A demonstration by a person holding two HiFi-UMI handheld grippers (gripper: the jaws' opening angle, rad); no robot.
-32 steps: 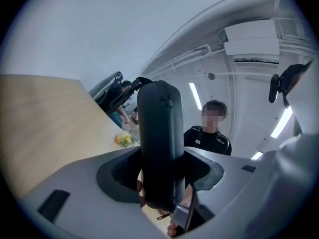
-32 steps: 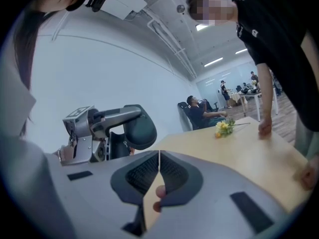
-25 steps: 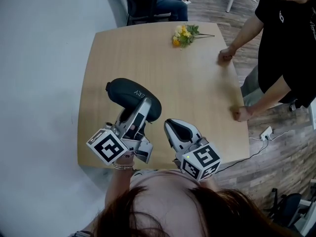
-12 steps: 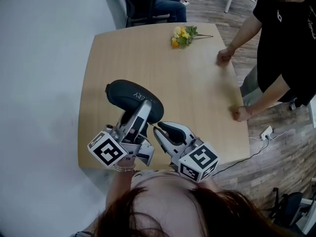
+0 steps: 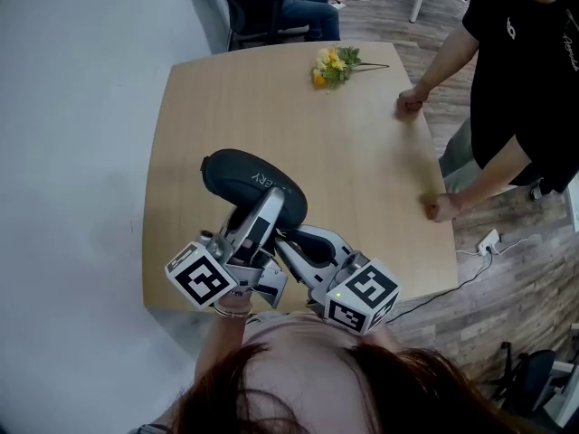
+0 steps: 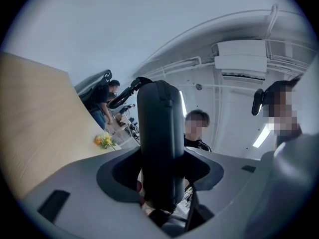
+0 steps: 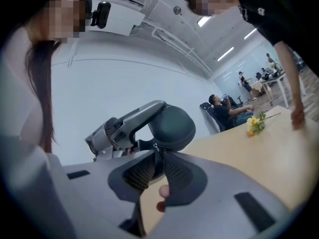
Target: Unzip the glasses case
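Head view gives the layout: the glasses case (image 5: 251, 181), a black oval shell with a matt skin and rounded ends, is over the near left part of the pale wooden table (image 5: 362, 161), which has a smooth top and rounded corners. Whether the case touches the top I cannot tell. The left tongs (image 5: 269, 202) grip the case at its near end, and the right tongs (image 5: 285, 238) come to the same end from the right side. Each carries a cube with black-and-white square markers. A small bunch of yellow flowers (image 5: 333, 64) lies at the far edge, well apart from the case, and a standing person (image 5: 520, 80) in a black shirt rests both hands on the right edge. Left gripper view adds what the head view hides: the grey plastic jaws stand wide but press on both sides of the case, seen edge-on as a dark upright band. Right gripper view shows the rounded end of the case with the small metal zipper pull (image 7: 154, 146) hanging from it. The tongs there are pressed almost together on this pull, between dark ribbed pads (image 7: 138, 173).
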